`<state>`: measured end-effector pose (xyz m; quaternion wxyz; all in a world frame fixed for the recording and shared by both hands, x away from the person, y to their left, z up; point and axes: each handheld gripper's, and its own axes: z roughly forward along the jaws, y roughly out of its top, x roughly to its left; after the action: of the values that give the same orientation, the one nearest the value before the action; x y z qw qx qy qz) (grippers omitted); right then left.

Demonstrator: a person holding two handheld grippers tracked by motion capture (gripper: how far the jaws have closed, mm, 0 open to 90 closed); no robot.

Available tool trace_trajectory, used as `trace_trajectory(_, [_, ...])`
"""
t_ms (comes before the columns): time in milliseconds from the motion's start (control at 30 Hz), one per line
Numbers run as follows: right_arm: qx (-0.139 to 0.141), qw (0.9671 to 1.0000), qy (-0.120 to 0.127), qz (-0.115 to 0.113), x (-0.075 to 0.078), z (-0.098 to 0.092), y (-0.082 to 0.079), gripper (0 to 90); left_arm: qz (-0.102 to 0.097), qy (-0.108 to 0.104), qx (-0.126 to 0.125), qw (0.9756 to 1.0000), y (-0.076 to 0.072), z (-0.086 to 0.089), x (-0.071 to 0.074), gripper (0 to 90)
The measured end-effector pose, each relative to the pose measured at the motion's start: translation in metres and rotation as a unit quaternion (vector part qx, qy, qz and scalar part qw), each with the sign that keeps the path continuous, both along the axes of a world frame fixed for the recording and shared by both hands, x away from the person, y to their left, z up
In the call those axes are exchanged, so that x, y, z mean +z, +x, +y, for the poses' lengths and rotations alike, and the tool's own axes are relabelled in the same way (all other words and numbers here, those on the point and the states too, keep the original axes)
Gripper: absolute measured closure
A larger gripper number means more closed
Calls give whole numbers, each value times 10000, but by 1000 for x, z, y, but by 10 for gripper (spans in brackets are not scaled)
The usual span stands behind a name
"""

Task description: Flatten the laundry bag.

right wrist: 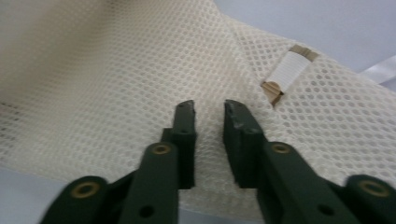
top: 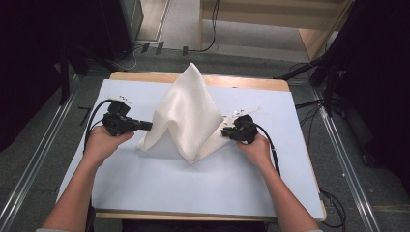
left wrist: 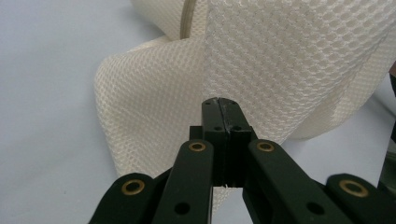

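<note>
Rising in a tent-like peak near the middle of the worktop [top: 145,193], a white mesh cloth [top: 186,113] is seen in the high view, its top leaning toward the far edge and its lower folds spread on the pale blue surface. The left hand-held gripper [top: 149,125] is held at the cloth's left flank and the right hand-held gripper [top: 223,132] at its right flank, each gripped by a hand [top: 101,142] entering from the near side. Bare blue surface is left open along the near edge and at both outer sides, so free room is found around the cloth; a strip of wooden rim is shown at the far edge. Beyond the worktop, grey floor with metal rails, loose cables and a pale wooden frame are seen, with dark stands at either side.

In the left gripper view the left hand-held gripper [left wrist: 221,100] is shown with its jaws pressed together, their tips laid against a fold of the mesh cloth [left wrist: 280,60]; whether fabric is pinched between them cannot be told. In the right gripper view the right hand-held gripper [right wrist: 208,106] is shown with a narrow gap between its jaws, set over the mesh cloth [right wrist: 93,70] without a fold visibly caught. A small white and tan tag [right wrist: 286,74] sewn on the mesh is revealed there, a detail too small to be made out from above.
</note>
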<state>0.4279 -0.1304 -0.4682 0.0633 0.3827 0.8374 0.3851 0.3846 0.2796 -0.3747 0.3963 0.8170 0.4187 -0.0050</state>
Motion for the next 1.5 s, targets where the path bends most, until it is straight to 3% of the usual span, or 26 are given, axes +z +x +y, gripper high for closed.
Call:
trace_trajectory(133, [-67,9999,104,100,5,-7,3,863,-43,26,23,10000,-2,3,3,889])
trace_trajectory(267, [-120,9995,-178,-240,15,-15,3,841,-41,-175,34,9998,-1,13,6,643])
trace_trajectory(300, [-120,9995,-178,-240,15,-15,3,841,6,-257,-30,9997,-1,14,6,643])
trace_trajectory(333, [-146,9994,-163,-276,16,-17,4,820,-25,-293,-103,9995,-1,14,6,569])
trace_trajectory(367, [-138,9995,-120,-274,17,-23,6,784,-95,-250,-206,9994,-2,12,5,435])
trace_trajectory(433, [-161,9996,-27,-216,15,-28,7,733,-107,-235,-293,9992,0,8,1,318])
trace_trajectory(500, [-169,9997,22,-176,14,-31,8,646,-44,-251,-345,9991,2,5,-6,237])
trace_trajectory(533, [-169,9997,22,-176,14,-31,8,646,-44,-251,-345,9991,2,5,-6,220])
trace_trajectory(567, [-133,9998,27,-165,12,-30,11,514,-20,-261,-390,9989,3,3,-9,205])
trace_trajectory(633, [-103,9998,37,-144,10,-30,12,486,-26,-346,-488,9982,5,-1,-16,288])
trace_trajectory(667, [-82,9999,46,-112,8,-29,13,484,-28,-336,-522,9981,6,-2,-18,288])
trace_trajectory(700, [-84,10000,-2,-29,3,-27,15,473,33,-351,-572,9977,8,-5,-22,460])
trace_trajectory(733, [-84,10000,-2,-29,3,-27,15,473,33,-351,-572,9977,8,-5,-22,534])
trace_trajectory(767, [12,10000,-13,35,-4,-25,15,503,127,-401,-598,9973,10,-8,-26,608])
trace_trajectory(933, [113,9999,1,23,-5,-25,14,629,270,-439,-741,9959,11,-13,-31,850])
trace_trajectory(1000, [35,10000,-30,29,-5,-25,13,704,294,-424,-767,9957,12,-15,-31,868])
trace_trajectory(1033, [32,10000,-26,63,-5,-25,13,811,298,-388,-765,9959,11,-16,-32,882])
trace_trajectory(1067, [32,10000,-26,63,-5,-25,13,811,298,-374,-772,9959,12,-16,-32,882])
trace_trajectory(1100, [64,9999,-19,86,-4,-25,12,870,277,-351,-748,9962,12,-16,-32,898])
trace_trajectory(1300, [22,9999,-109,57,6,-32,6,896,111,-332,-475,9983,15,-3,-25,900])
trace_trajectory(1467, [-139,9995,-286,-63,17,-50,-7,896,-22,-256,-276,9993,22,7,-21,900])
trace_trajectory(1500, [-211,9990,-356,-181,20,-62,-16,896,-69,-258,-213,9994,24,10,-21,900])
